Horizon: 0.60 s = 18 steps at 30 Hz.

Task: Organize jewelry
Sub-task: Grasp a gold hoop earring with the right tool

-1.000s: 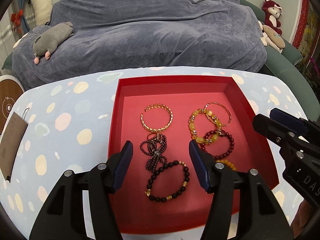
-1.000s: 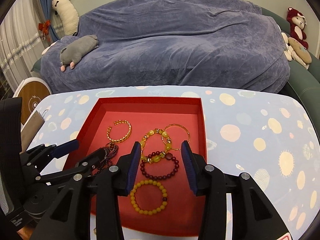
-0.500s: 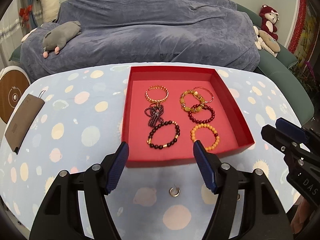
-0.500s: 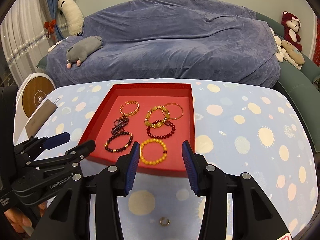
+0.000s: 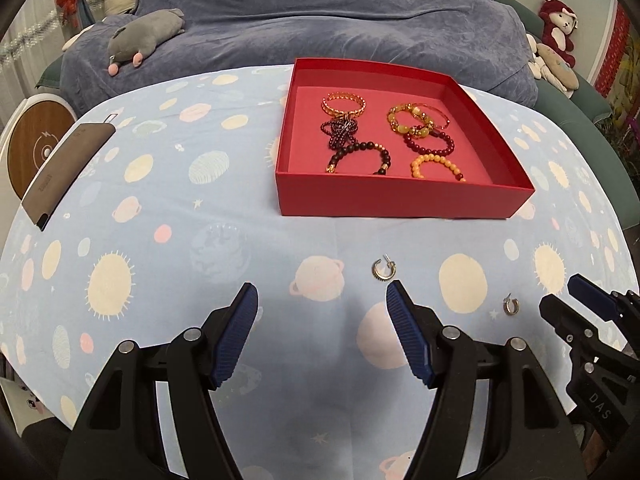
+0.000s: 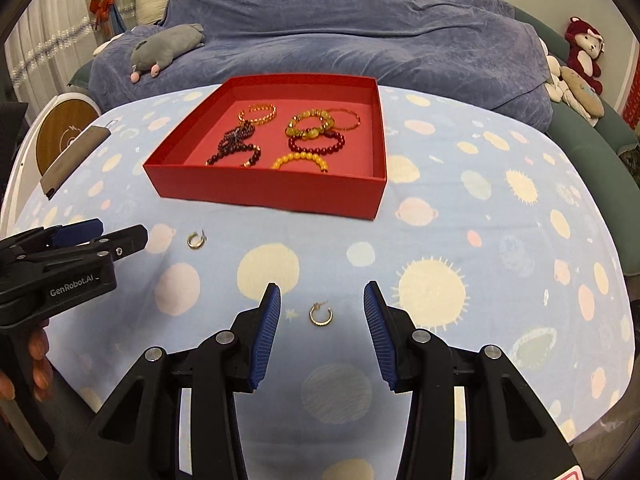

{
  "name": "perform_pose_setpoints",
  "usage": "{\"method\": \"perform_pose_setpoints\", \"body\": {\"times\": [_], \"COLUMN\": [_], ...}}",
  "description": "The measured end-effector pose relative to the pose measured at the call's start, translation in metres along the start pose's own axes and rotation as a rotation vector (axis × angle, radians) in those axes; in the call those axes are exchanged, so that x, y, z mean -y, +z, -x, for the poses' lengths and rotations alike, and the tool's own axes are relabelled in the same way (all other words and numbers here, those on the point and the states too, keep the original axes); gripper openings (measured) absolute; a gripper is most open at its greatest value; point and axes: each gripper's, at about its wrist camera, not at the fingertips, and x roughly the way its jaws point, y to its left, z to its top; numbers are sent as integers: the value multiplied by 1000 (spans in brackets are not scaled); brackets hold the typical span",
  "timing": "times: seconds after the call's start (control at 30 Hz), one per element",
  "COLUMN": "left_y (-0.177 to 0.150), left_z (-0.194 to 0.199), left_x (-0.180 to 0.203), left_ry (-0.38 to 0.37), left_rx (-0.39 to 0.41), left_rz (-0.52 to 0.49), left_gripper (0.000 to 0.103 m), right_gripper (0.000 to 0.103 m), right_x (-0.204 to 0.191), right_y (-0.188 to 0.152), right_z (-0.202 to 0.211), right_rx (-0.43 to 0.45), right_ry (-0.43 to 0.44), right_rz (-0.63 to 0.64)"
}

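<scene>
Two small gold hoop earrings lay loose on the pale blue, planet-printed tablecloth [image 6: 500, 240], in front of the shallow red cardboard tray [image 6: 280, 190] that held the beaded and gold bracelets [image 6: 316, 146]. The right gripper [image 6: 322, 307] hung above the cloth, jaws parted and empty, with the nearer earring [image 6: 320, 314] lying flat directly between and just ahead of its blue fingertips. The other earring [image 5: 384, 270] lay just beyond the right fingertip of the left gripper [image 5: 322, 300], whose jaws were also wide apart and held nothing. Each hoop seemed nearest its own hand. Behind the table, a blue-grey blanket [image 6: 360, 32] covered a sofa, with plush toys at both ends.
</scene>
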Motion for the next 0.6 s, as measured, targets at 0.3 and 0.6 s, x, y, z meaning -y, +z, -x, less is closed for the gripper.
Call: {"method": "perform_pose_setpoints", "body": {"times": [0.3, 0.6], "left_y": [-13, -12], "left_z": [-10, -21], "left_x": [7, 11], "left_ry": [0, -21], "left_rx": [-19, -32], "left_rz": [-7, 6], "left_gripper": [64, 63], "right_gripper": [43, 36], "right_x": [3, 4], "right_y": [-11, -9], "right_z": [-29, -44], "right_rx": [-57, -75], "right_ry": [4, 9], "right_rz": [-37, -41]}}
